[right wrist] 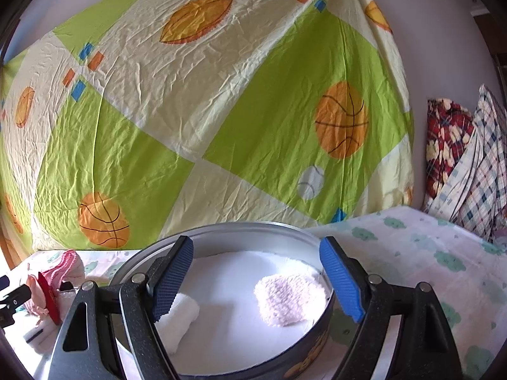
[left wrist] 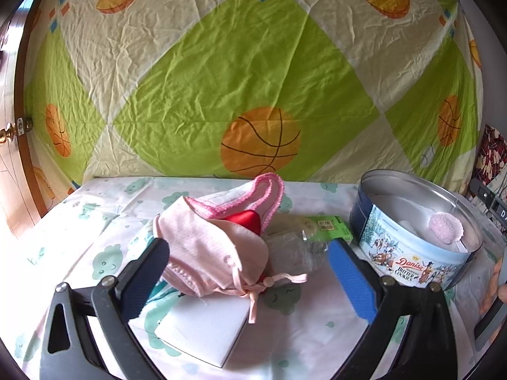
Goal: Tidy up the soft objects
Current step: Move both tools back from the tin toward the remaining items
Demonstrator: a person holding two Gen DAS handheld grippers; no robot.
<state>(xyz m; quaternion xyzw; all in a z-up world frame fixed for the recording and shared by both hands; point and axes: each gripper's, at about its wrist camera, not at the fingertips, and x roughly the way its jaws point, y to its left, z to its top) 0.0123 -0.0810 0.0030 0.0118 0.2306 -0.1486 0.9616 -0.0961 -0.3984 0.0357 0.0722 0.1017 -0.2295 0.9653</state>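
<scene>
In the left wrist view, my left gripper (left wrist: pixel 247 244) is open around a heap on the bed. The heap holds a pale pink drawstring pouch (left wrist: pixel 206 253), a pink-trimmed knit piece (left wrist: pixel 256 194) and something red (left wrist: pixel 245 218). The left pad sits right at the pouch's edge; the right pad stands apart. A blue Danisa cookie tin (left wrist: pixel 408 259) is to the right, with a fluffy pink piece (left wrist: pixel 445 228) inside. My right gripper (right wrist: pixel 256 242) hangs open over that tin (right wrist: pixel 221 231). Below it lie the fluffy pink piece (right wrist: pixel 290 297) and a rolled white cloth (right wrist: pixel 180 316).
A clear plastic bag (left wrist: pixel 294 250) and a green packet (left wrist: pixel 329 226) lie behind the heap, and a white box (left wrist: pixel 206 326) lies under its near side. A sports-print sheet (left wrist: pixel 247 72) hangs behind the bed. Plaid cushions (right wrist: pixel 469 158) lean at the right. A wooden door (left wrist: pixel 12 158) is at the left.
</scene>
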